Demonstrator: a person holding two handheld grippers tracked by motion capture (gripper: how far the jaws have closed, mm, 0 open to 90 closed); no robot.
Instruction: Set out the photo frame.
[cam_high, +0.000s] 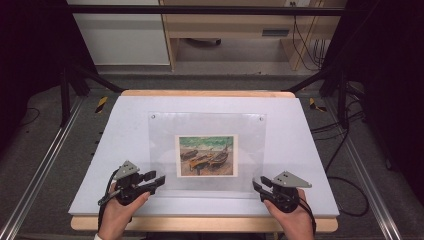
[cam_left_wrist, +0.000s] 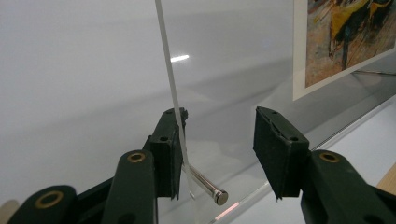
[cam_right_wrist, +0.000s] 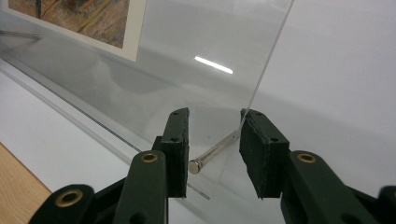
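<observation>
A clear acrylic picture frame lies on the white table top, holding a print of beached boats. My left gripper is at the frame's near left corner, open. In the left gripper view its jaws straddle the corner; the acrylic edge runs against the left jaw, and a metal standoff pin lies low between them. My right gripper is at the near right corner, open, with its jaws either side of another pin and the frame's edge.
The white top rests on a wooden board whose edge shows along the front. Metal rails run down both sides of the table. Cables lie on the floor to the right, and a cabinet stands beyond the far edge.
</observation>
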